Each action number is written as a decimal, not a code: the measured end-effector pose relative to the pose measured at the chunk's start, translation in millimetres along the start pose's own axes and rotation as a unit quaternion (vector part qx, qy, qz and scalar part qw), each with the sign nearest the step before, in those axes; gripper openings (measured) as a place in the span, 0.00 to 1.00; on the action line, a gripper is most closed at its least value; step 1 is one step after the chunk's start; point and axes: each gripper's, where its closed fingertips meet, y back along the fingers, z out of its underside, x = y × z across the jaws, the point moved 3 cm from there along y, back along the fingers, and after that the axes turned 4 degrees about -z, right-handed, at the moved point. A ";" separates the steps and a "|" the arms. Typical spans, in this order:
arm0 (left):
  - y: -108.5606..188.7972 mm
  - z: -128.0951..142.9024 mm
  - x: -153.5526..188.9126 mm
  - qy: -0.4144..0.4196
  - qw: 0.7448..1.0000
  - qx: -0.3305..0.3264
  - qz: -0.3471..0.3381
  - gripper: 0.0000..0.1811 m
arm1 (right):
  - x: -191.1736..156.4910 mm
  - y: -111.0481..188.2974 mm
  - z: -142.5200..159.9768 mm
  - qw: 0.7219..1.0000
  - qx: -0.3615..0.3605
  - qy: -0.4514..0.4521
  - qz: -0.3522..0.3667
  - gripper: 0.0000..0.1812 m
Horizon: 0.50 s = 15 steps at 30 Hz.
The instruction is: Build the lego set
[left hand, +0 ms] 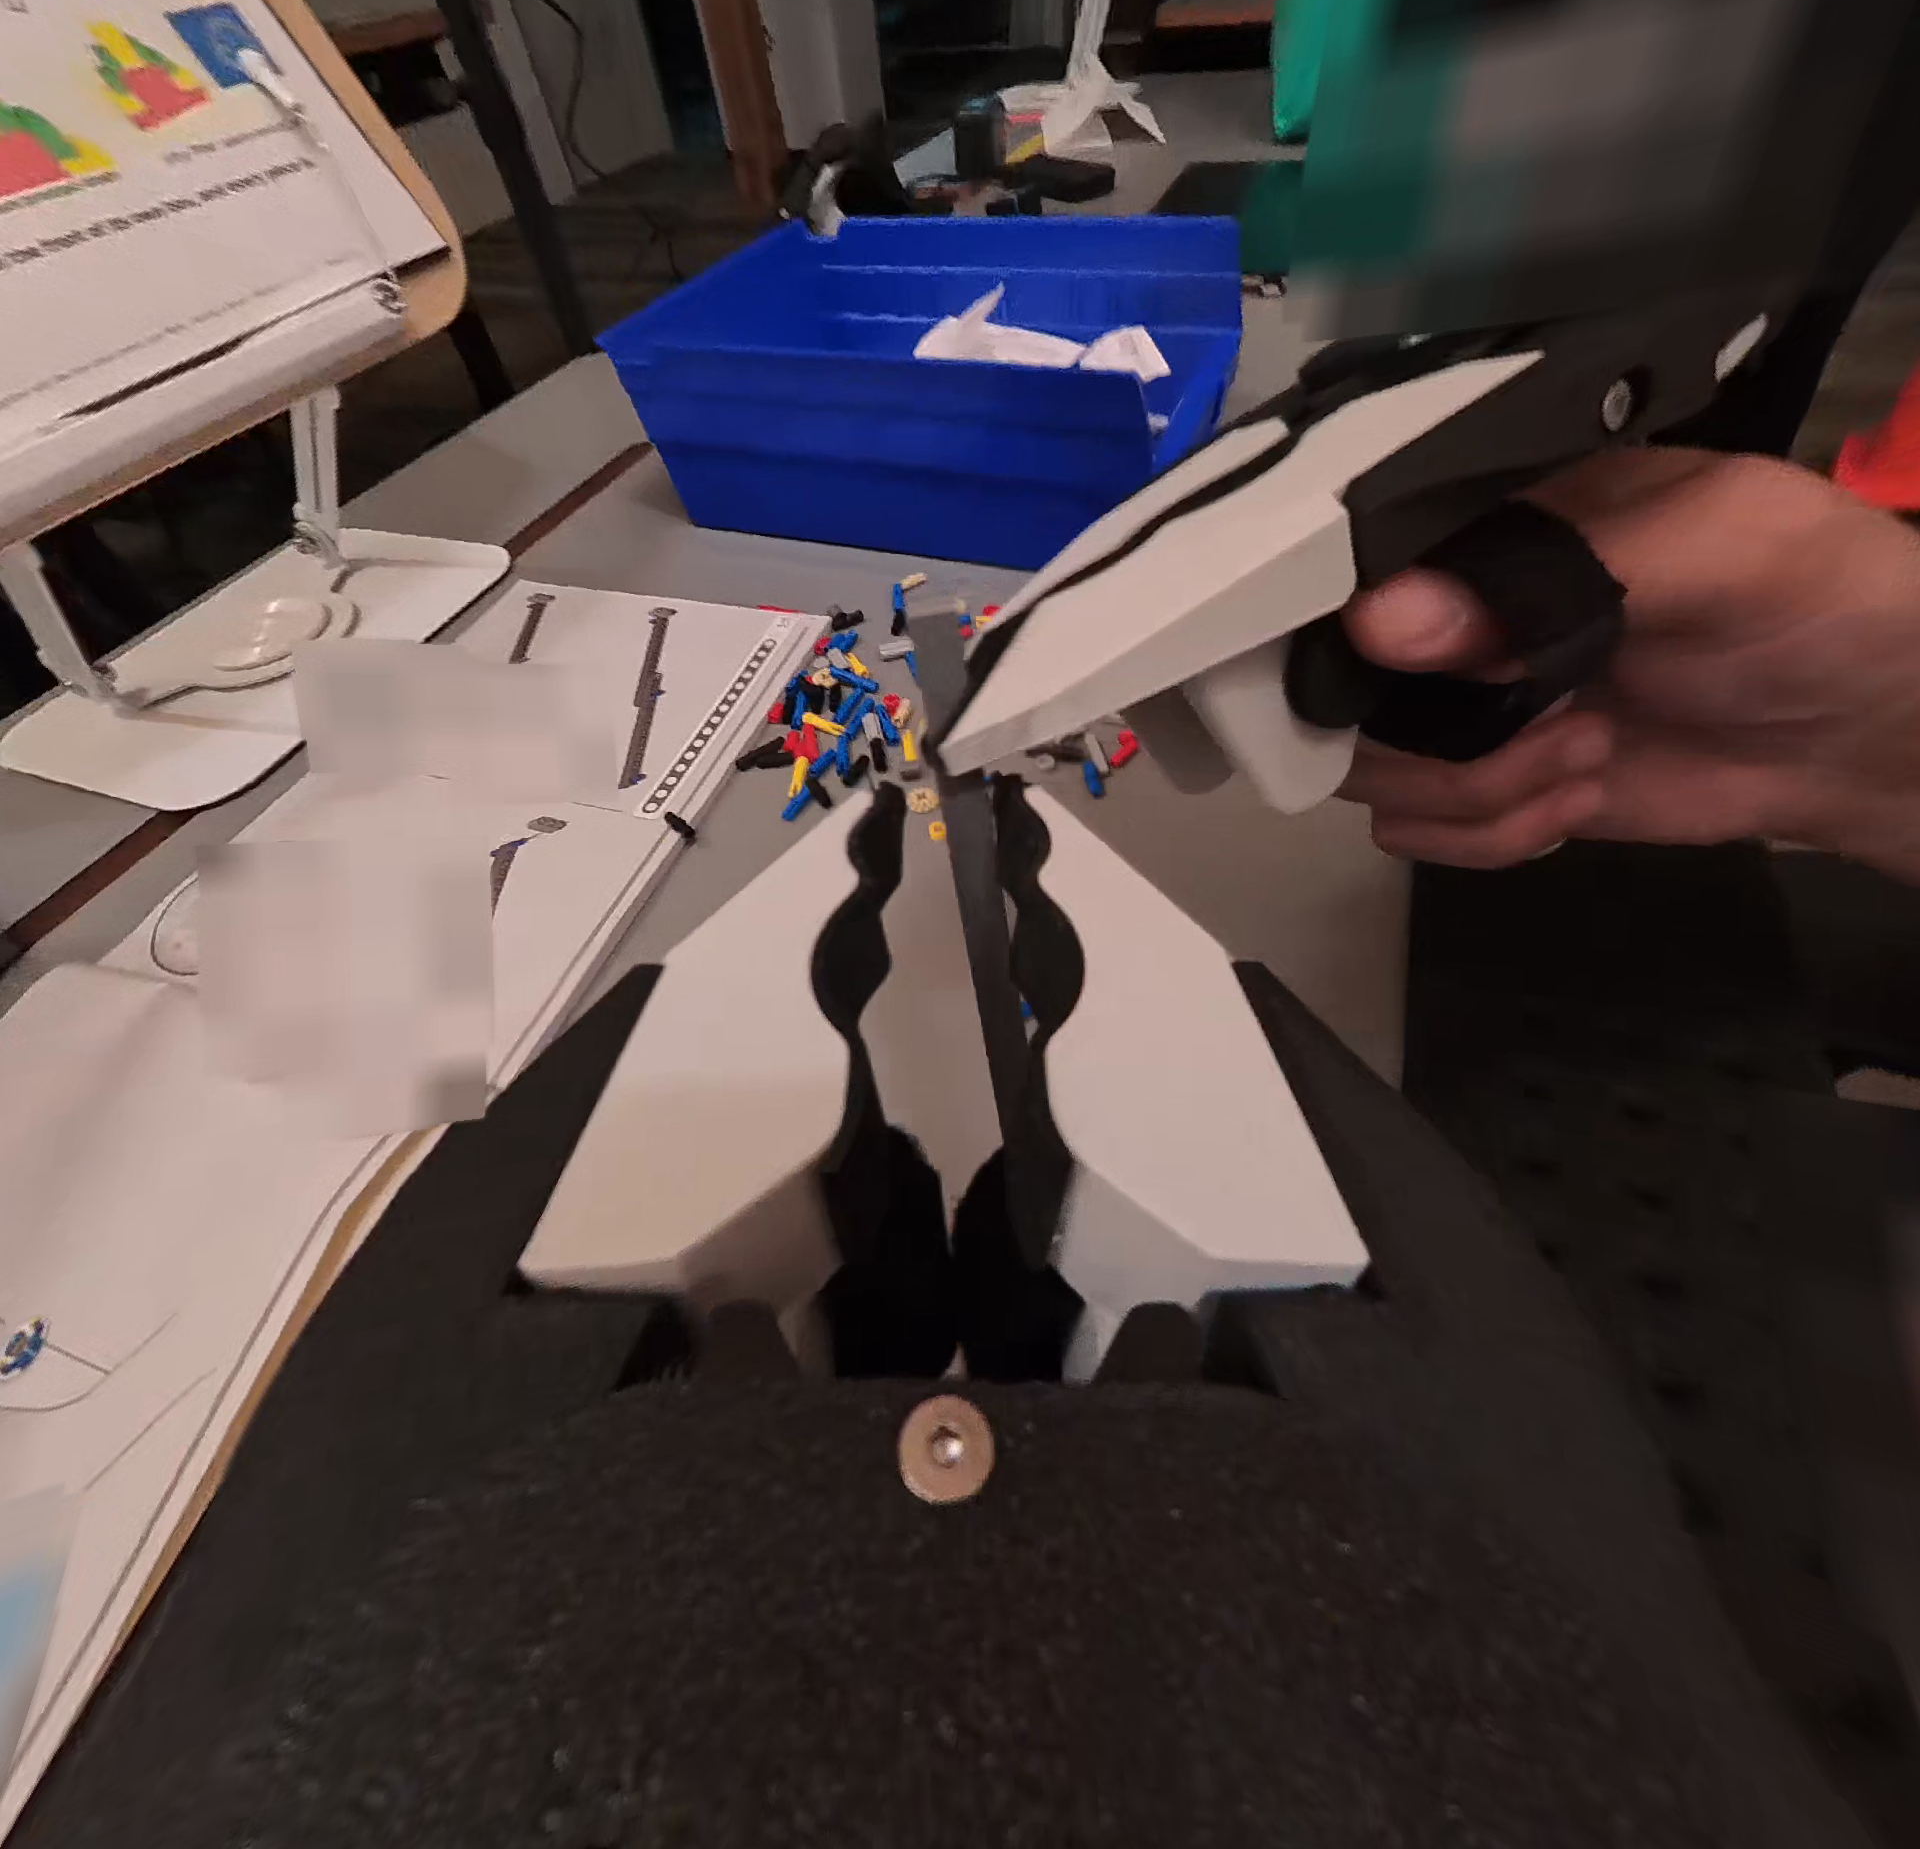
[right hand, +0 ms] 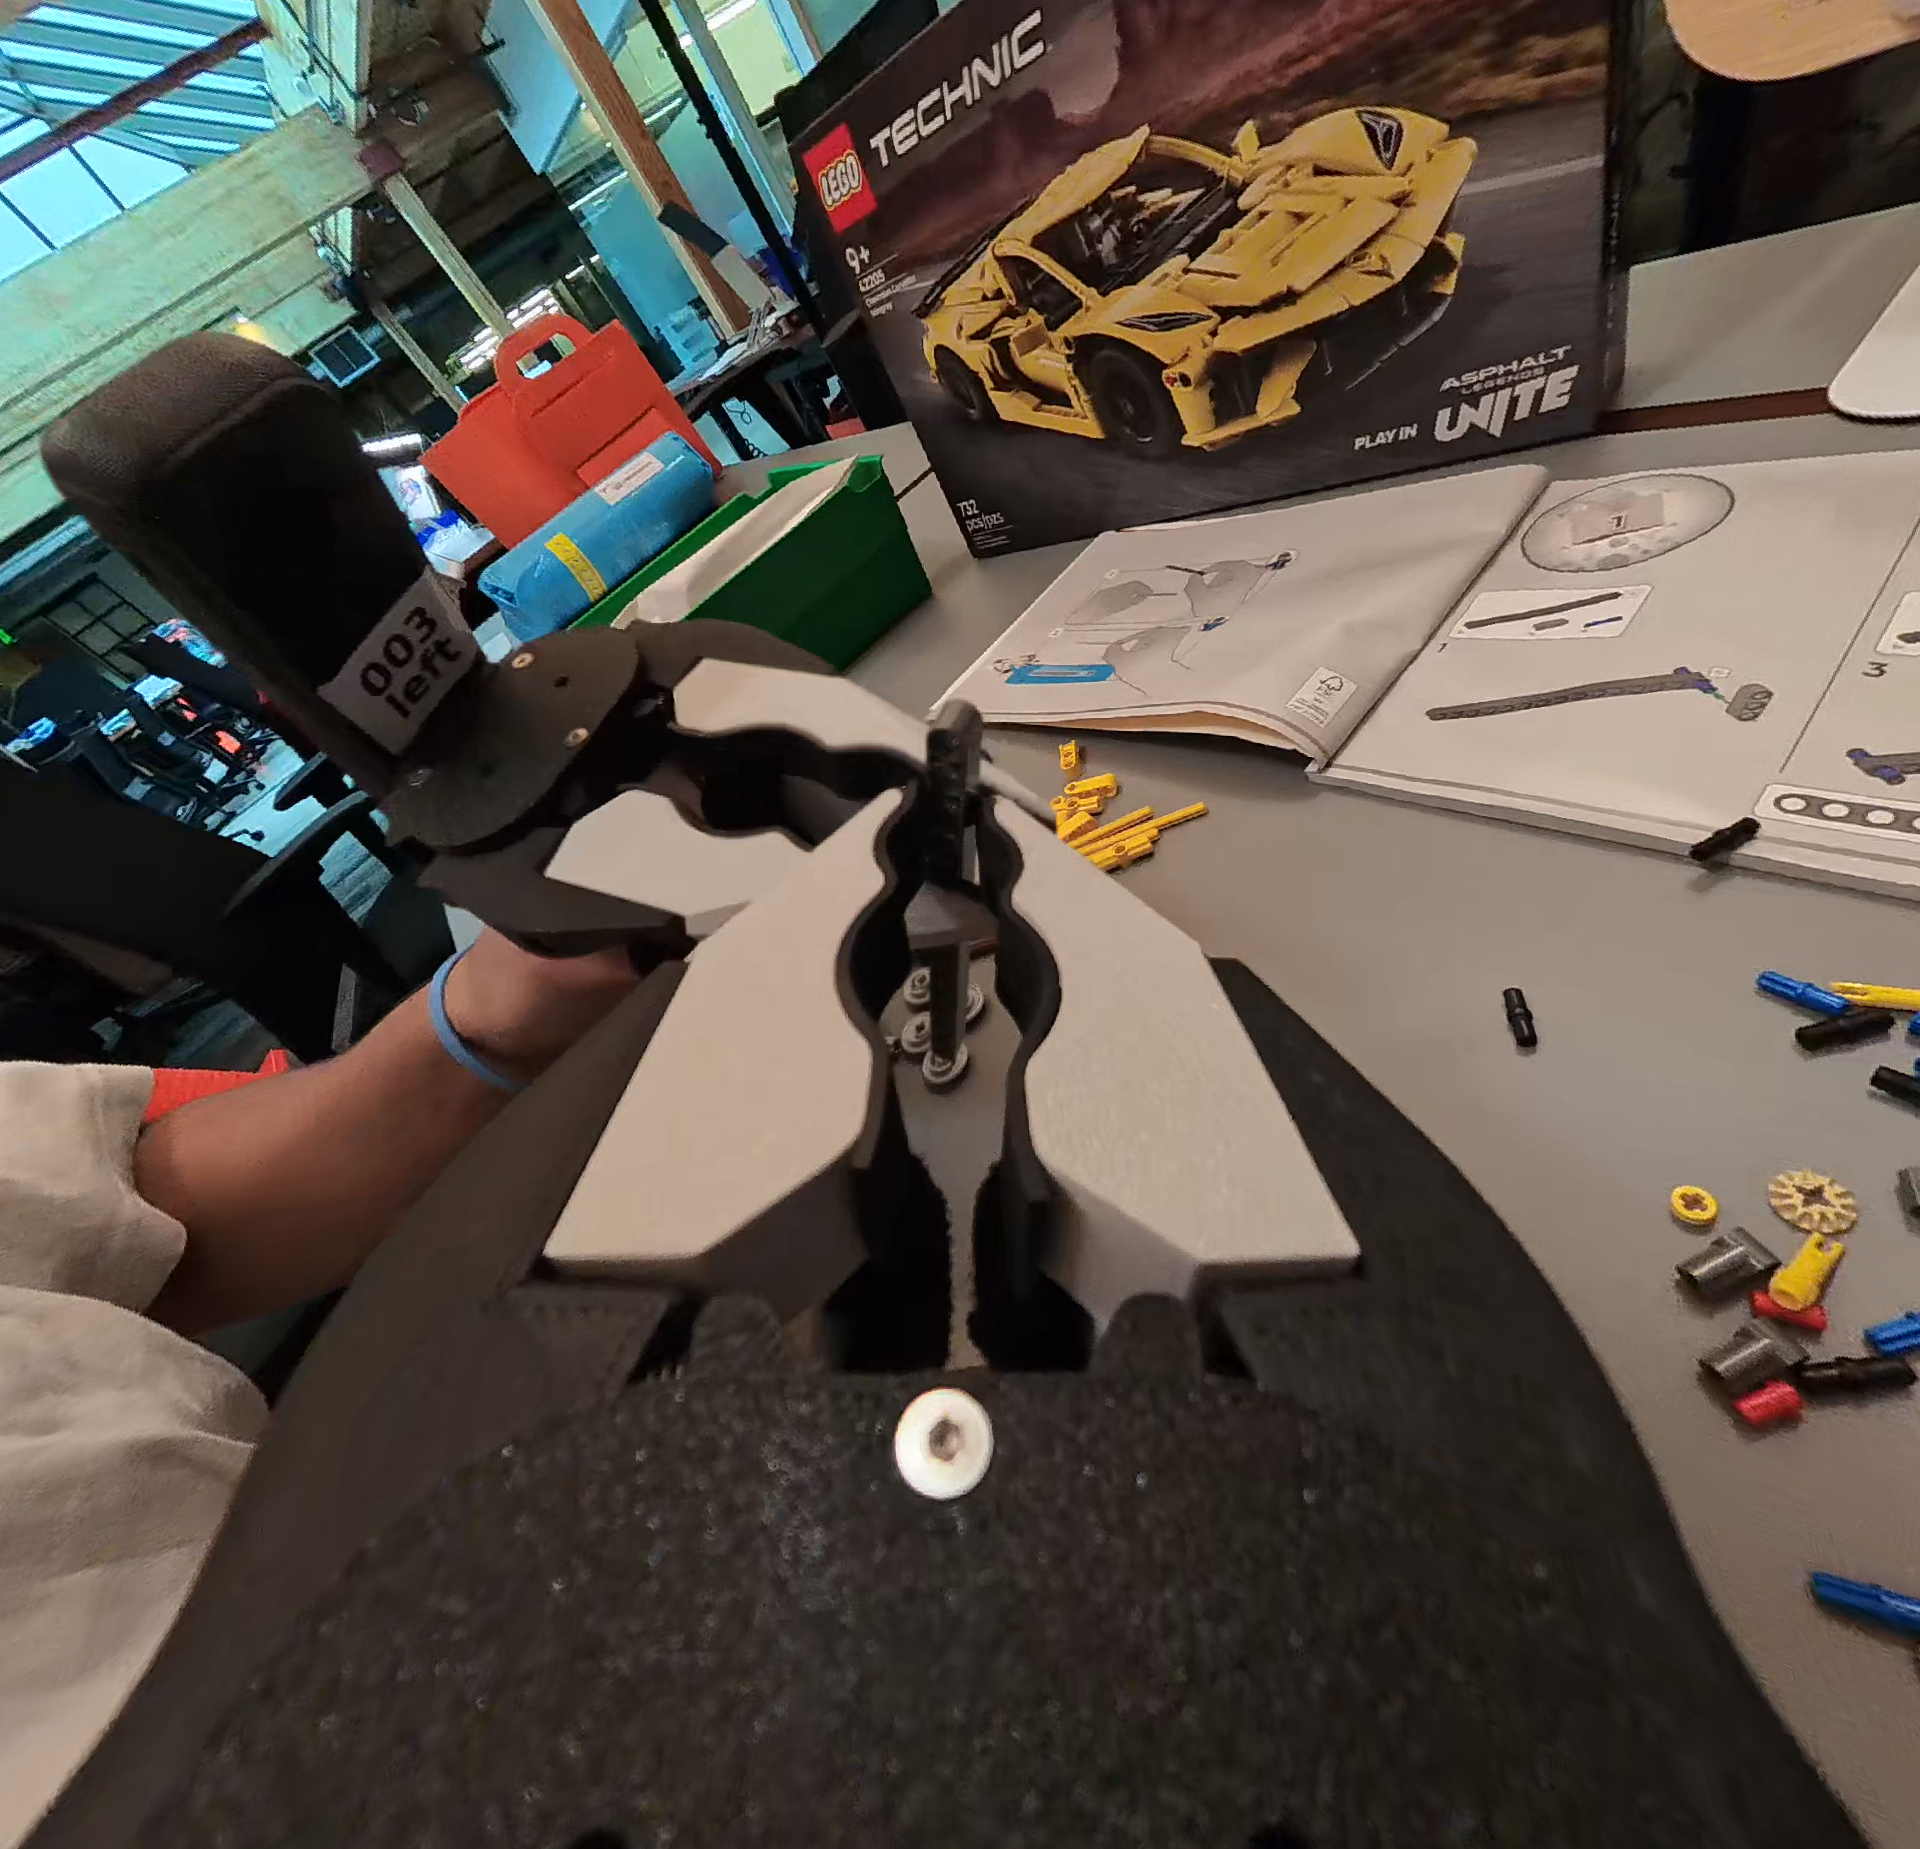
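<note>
**A workshop hall around us**

We see a grey table [right hand: 1351, 968] in a tall hall. Timber beams [right hand: 187, 210] cross under skylight windows [right hand: 62, 137] letting in daylight. Black office chairs [right hand: 208, 864] stand beyond the table; the floor behind looks dark.

The left tongs [left hand: 940, 812] are nearly closed, clamping a long dark beam [left hand: 961, 843]. The right tongs [right hand: 940, 812] come in tilted from the right, tips closed against that beam, a hand [left hand: 1662, 656] gripping their handle.
</note>
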 end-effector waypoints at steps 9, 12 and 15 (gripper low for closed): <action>-2.0 4.3 0.5 -0.132 0.988 -0.037 -0.064 0.04 | 3.4 4.1 -8.6 1.000 -0.011 -0.003 -0.006 0.11; -3.9 3.2 -1.3 -0.179 0.977 -0.052 -0.106 0.03 | 4.1 0.4 -6.8 1.000 -0.025 -0.002 -0.008 0.04; -3.8 -0.6 -2.6 -0.183 0.976 -0.027 -0.118 0.04 | 2.8 0.8 -10.9 1.000 -0.008 -0.009 -0.010 0.04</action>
